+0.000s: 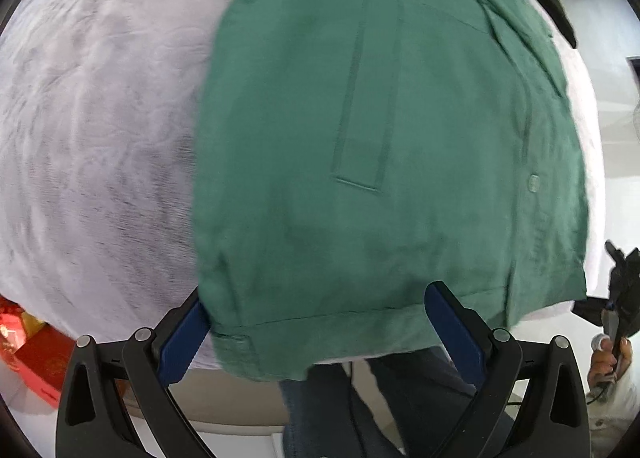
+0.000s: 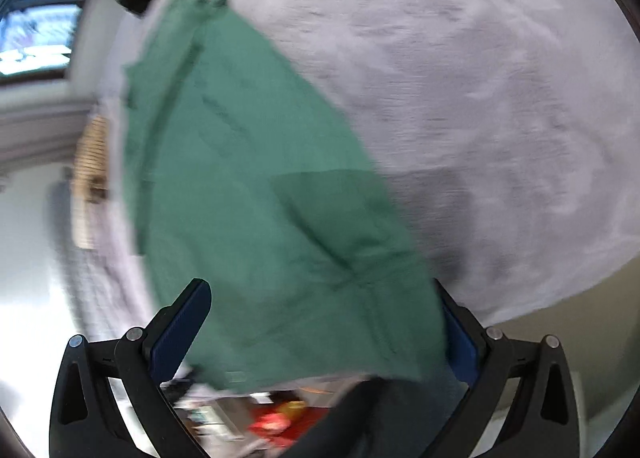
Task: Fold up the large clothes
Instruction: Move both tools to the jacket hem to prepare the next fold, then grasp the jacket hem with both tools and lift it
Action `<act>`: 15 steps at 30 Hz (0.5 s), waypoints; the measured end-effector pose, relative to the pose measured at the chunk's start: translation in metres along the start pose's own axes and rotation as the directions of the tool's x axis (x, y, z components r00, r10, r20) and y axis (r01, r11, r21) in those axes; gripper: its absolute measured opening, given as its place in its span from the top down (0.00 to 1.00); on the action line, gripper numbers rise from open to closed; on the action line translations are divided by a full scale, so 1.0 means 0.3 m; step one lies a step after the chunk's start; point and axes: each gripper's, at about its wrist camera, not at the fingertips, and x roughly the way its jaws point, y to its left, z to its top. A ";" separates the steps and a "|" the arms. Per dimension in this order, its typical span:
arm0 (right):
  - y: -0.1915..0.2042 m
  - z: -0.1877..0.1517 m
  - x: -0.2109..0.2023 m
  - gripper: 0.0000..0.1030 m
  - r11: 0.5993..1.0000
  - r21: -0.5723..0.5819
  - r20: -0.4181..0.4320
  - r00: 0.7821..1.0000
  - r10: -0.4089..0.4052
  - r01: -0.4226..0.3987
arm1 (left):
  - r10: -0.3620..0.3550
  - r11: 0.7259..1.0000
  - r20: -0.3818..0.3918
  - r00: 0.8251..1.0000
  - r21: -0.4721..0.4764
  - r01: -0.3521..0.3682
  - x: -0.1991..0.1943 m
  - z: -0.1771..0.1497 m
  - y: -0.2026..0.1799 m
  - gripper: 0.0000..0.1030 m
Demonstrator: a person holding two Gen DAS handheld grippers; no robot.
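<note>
Shirt (image 1: pixel 392 146): green, with a long stitched placket and one pale button near its right edge; lies spread on a bed cover (image 1: pixel 100 118), its hem hanging over the cover's near edge. Right wrist view blurred; shirt (image 2: pixel 256 194) there shows a darker folded flap towards the hem.

Bed cover: pale lilac, textured, bare to the left of the shirt.

Left gripper (image 1: pixel 316 322): jaws spread wide, blue pads on either side of the shirt's hem, not clamped on it.

Right gripper (image 2: pixel 324 322): jaws likewise wide apart, hem cloth lying between them; right pad partly hidden behind the cloth.

Red box (image 1: pixel 36 358): on the floor, left of and below the shirt.

Hand (image 1: pixel 608 354): right of the shirt's hem, holding a dark handle.
</note>
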 end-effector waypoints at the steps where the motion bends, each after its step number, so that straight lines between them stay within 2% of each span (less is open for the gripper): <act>1: 0.004 0.003 -0.006 0.00 0.999 0.001 -0.003 0.999 0.043 -0.043 | 0.004 1.000 0.004 1.000 0.010 -0.004 0.004 -0.003 -0.023 0.01; 3: 0.013 -0.003 -0.004 0.00 0.996 0.002 -0.011 0.995 0.094 -0.094 | 0.005 1.000 0.001 1.000 0.021 -0.005 0.012 -0.008 -0.023 0.01; 4: 0.014 -0.004 -0.001 0.00 0.996 -0.002 -0.014 0.996 0.088 -0.089 | 0.006 1.000 -0.003 1.000 0.024 -0.006 0.019 -0.013 -0.048 0.01; 8: 0.010 -0.030 0.051 0.00 0.999 -0.030 -0.061 0.998 -0.024 0.023 | 0.025 0.998 -0.013 1.000 0.053 -0.024 0.071 -0.002 -0.072 0.01; 10: 0.015 -0.046 0.076 0.01 0.998 -0.035 -0.074 0.996 -0.054 0.052 | 0.030 0.998 -0.010 1.000 0.051 -0.029 0.083 0.015 -0.084 0.01; 11: 0.013 -0.047 0.079 0.03 0.998 -0.031 -0.073 0.995 -0.061 0.059 | 0.034 0.998 -0.001 0.999 0.051 -0.034 0.080 0.016 -0.088 0.07; 12: 0.016 -0.052 0.084 0.09 0.998 -0.022 -0.071 0.995 -0.066 0.065 | 0.043 0.998 0.008 0.999 0.052 -0.044 0.076 0.011 -0.087 0.14; 13: 0.014 -0.057 0.089 0.30 0.997 -0.015 -0.072 0.994 -0.077 0.076 | 0.052 0.997 0.017 0.999 0.058 -0.053 0.065 0.006 -0.082 0.27; 14: 0.017 -0.059 0.097 0.44 0.994 -0.010 -0.080 0.991 -0.111 0.111 | 0.039 0.997 0.026 0.999 0.063 -0.040 0.053 0.002 -0.082 0.41; 15: 0.018 -0.064 0.101 0.72 0.989 -0.016 -0.081 0.986 -0.148 0.147 | 0.022 0.997 0.030 0.999 0.067 -0.024 0.041 -0.003 -0.078 0.49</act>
